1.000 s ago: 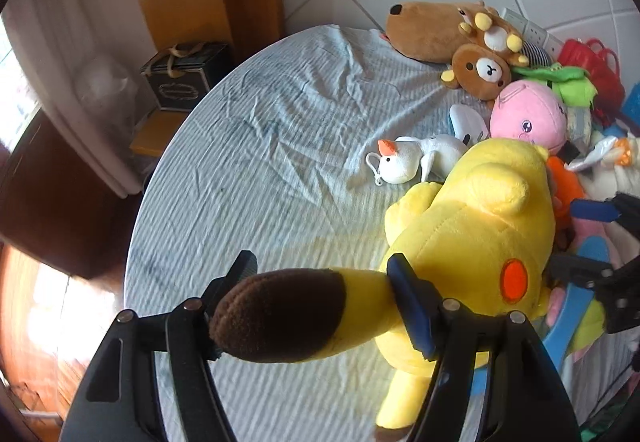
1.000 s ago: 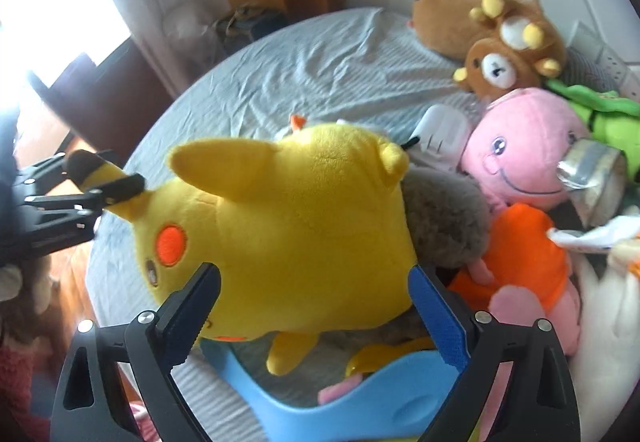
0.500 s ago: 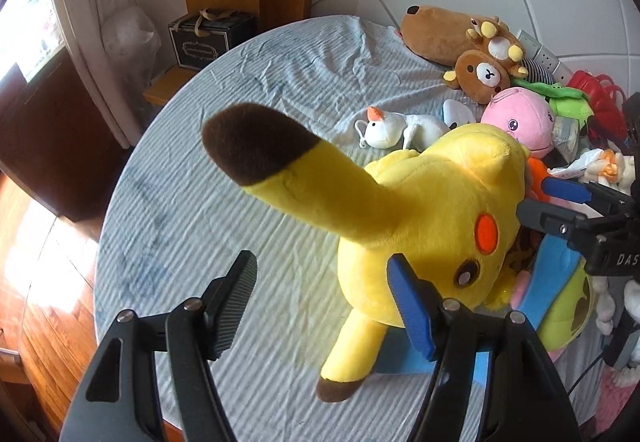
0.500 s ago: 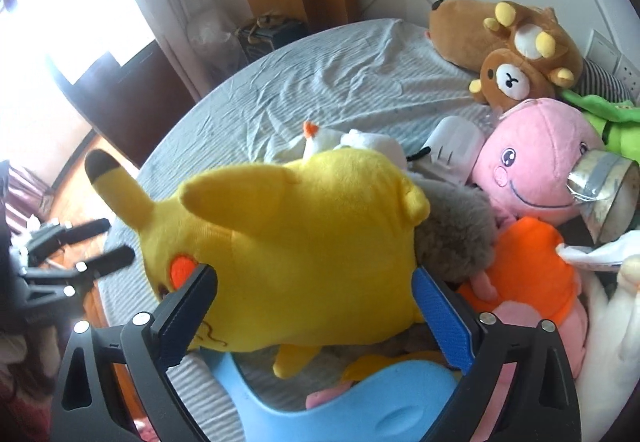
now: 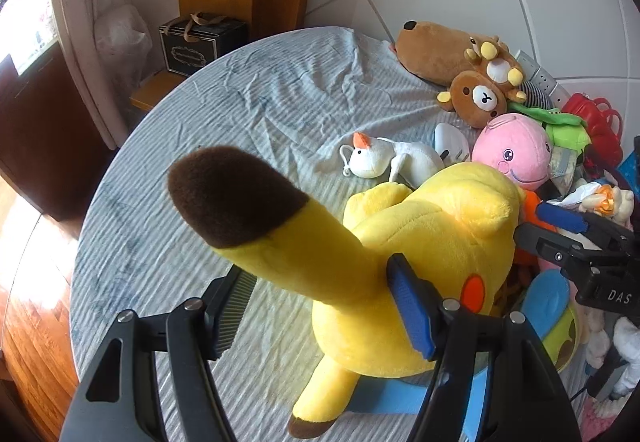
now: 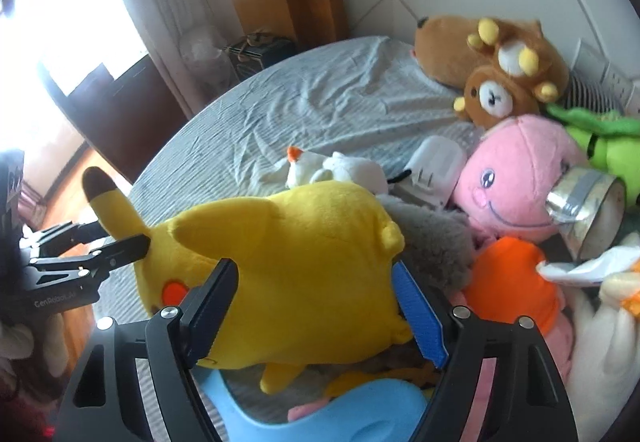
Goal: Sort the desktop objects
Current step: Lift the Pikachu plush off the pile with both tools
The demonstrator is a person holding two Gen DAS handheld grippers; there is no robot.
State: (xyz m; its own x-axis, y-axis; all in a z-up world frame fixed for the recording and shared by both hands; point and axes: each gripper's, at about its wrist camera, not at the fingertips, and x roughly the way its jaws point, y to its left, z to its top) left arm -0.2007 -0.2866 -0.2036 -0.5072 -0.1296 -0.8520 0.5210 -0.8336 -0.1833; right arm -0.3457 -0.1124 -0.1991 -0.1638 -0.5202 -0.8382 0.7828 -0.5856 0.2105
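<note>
A big yellow plush with a brown-tipped ear (image 5: 420,254) lies at the right side of the round table (image 5: 240,114); it also shows in the right wrist view (image 6: 288,262). My left gripper (image 5: 320,302) is open around the base of its long ear, fingers on either side. My right gripper (image 6: 312,306) grips the plush body between its fingers. The right gripper shows in the left wrist view (image 5: 560,230) at the plush's far side, and the left gripper shows in the right wrist view (image 6: 108,246).
A pile of plush toys lines the right: brown bears (image 5: 476,82), a pink toy (image 5: 516,150), a green one (image 5: 564,126), an orange one (image 6: 508,282), a small white duck (image 5: 380,162). A blue plastic piece (image 6: 360,414) lies below. A dark box (image 5: 200,42) stands beyond the table.
The left gripper moved forward again so its fingers stand around the ear's base. The right gripper has closed in on the plush body, which shifted slightly.
</note>
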